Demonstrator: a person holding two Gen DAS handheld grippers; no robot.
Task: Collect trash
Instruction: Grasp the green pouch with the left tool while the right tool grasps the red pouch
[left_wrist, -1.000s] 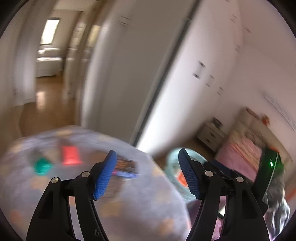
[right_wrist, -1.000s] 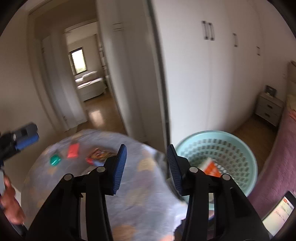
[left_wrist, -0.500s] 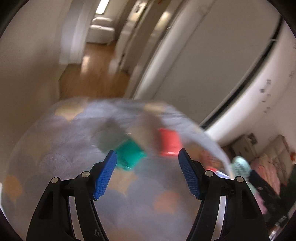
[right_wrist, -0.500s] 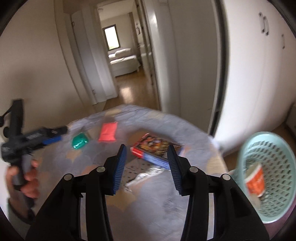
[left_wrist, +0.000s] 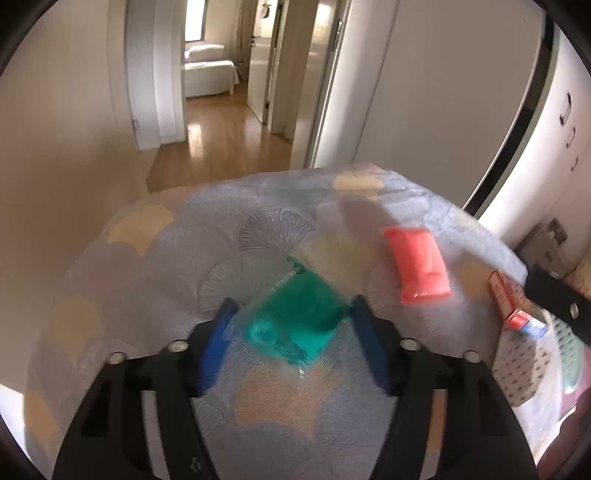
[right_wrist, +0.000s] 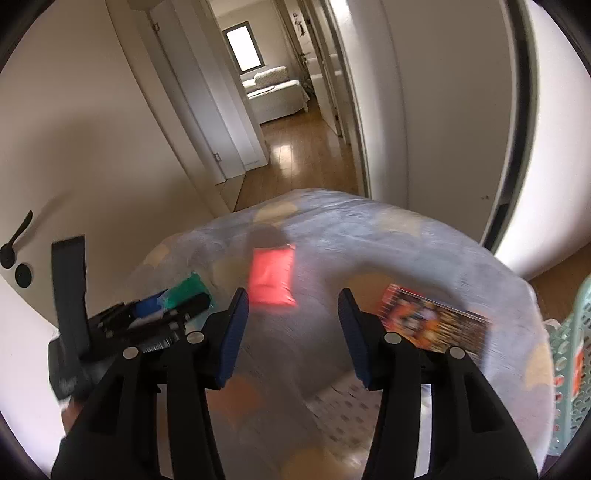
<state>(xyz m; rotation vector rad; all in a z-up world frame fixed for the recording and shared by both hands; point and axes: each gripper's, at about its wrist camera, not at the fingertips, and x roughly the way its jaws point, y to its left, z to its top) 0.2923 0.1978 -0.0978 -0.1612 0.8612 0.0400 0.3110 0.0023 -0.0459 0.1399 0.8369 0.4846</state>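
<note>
L tongs (left_wrist: 291, 332): spread wide, straddling green packet (left_wrist: 295, 321) on bench (left_wrist: 258, 229), no grip.
R tongs (right_wrist: 291, 332): released, empty.
Red packet (left_wrist: 417, 264): 2 o'clock of green.
Basket (right_wrist: 569, 354): off bench's right edge.

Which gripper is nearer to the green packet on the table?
Left. The left gripper straddles the green packet, fingers open on either side. The right gripper hangs open, off to the packet's right.

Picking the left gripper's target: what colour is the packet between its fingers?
Teal green packet, clearest in the left wrist view.
</note>
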